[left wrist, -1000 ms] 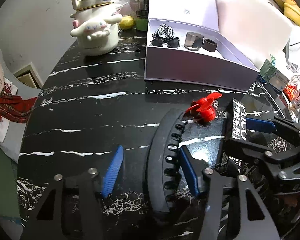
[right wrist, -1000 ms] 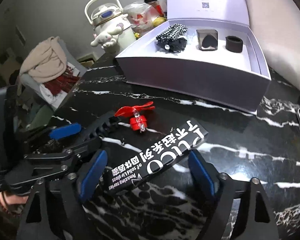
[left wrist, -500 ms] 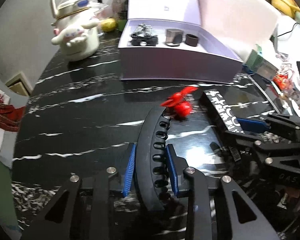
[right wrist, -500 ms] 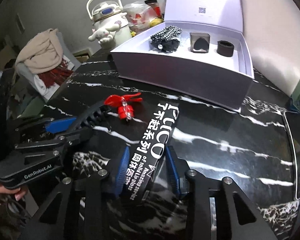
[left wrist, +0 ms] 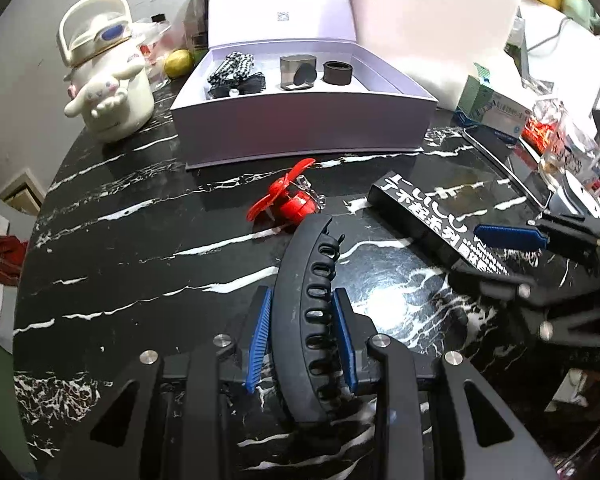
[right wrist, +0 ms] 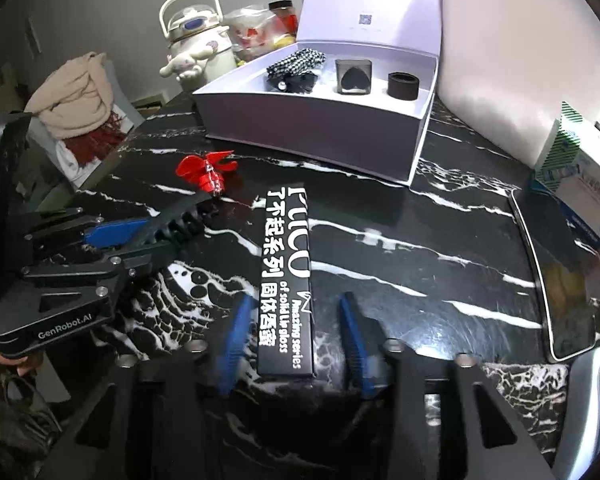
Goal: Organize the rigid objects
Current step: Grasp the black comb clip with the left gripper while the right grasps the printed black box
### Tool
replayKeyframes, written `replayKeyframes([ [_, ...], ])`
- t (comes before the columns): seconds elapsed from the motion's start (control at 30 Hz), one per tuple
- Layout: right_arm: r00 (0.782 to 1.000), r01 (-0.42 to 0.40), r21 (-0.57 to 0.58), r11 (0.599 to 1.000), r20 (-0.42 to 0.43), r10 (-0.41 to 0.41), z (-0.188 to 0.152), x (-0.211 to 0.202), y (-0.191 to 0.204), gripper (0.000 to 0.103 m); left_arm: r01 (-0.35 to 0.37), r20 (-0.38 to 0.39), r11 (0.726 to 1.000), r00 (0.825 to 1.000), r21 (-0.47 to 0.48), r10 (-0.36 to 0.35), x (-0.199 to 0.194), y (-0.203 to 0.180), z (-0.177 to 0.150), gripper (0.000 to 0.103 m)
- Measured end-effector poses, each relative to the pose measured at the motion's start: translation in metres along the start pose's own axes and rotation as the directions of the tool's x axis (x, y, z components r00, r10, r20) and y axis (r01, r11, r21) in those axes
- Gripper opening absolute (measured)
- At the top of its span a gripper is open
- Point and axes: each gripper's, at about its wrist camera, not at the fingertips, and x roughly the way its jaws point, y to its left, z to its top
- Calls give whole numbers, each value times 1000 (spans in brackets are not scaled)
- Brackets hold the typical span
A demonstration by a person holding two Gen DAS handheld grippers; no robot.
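Observation:
My left gripper [left wrist: 303, 304] is shut on a long black hair clip [left wrist: 306, 292], which points away toward a small red hair clip [left wrist: 288, 200] on the black marble table. My right gripper [right wrist: 296, 312] straddles a long black lip-gloss box [right wrist: 286, 276] with white lettering; its blue pads [right wrist: 236, 332] stand a little apart from the box sides. An open lilac box [left wrist: 300, 112] behind holds a checked bow [left wrist: 236, 72], a grey cube [left wrist: 298, 72] and a black ring [left wrist: 338, 73]. The lilac box [right wrist: 320, 120] and red clip [right wrist: 206, 170] also show in the right wrist view.
A white character kettle [left wrist: 108, 92] stands at the back left beside a lemon [left wrist: 179, 63]. A dark phone [right wrist: 556, 272] lies at the table's right edge, with a green-and-white carton [right wrist: 568, 152] behind it. Clothes [right wrist: 76, 100] lie on a chair to the left.
The left gripper closed on the black hair clip and has kept hold of it. The right gripper closed in around the lip-gloss box, then its pads parted somewhat; the box now points straight away.

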Motion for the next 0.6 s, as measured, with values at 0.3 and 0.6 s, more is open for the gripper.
replayKeyframes([
  [0.3, 999, 30, -53, 998, 19, -29, 6, 9, 13, 62, -10, 14, 1000, 1000, -8, 10, 1, 1, 0, 30],
  [0.6, 996, 85, -121, 989, 52, -79, 8, 15, 20, 34, -5, 40, 1000, 999, -10, 5, 2, 1, 1, 30],
])
